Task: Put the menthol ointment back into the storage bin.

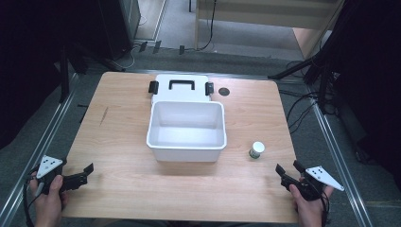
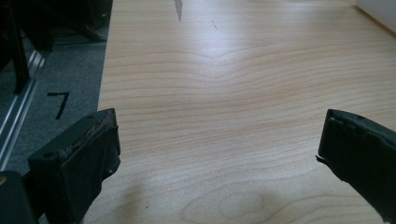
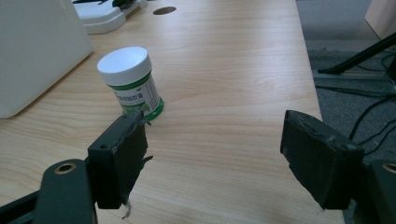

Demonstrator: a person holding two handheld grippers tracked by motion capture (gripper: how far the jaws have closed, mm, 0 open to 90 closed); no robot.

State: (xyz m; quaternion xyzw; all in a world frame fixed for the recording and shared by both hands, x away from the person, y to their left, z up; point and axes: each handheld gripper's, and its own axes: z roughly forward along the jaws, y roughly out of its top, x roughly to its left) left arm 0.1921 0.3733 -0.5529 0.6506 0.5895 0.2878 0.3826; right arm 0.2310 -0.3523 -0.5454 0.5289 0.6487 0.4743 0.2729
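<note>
Standing ahead-left of the open right gripper (image 3: 212,154): jar (image 3: 133,84).

Even overhead light falls on the pale wooden table (image 1: 123,137), with dark surroundings left and right; soft glare whitens its far boards, and the near black jaws look slightly blurred

Lab or test workspace: wooden table (image 1: 123,189) on grey carpet (image 1: 28,137), flanked by metal rails (image 1: 45,137), black stand legs (image 1: 302,66) and loose cables (image 1: 302,109); dark surroundings.
</note>
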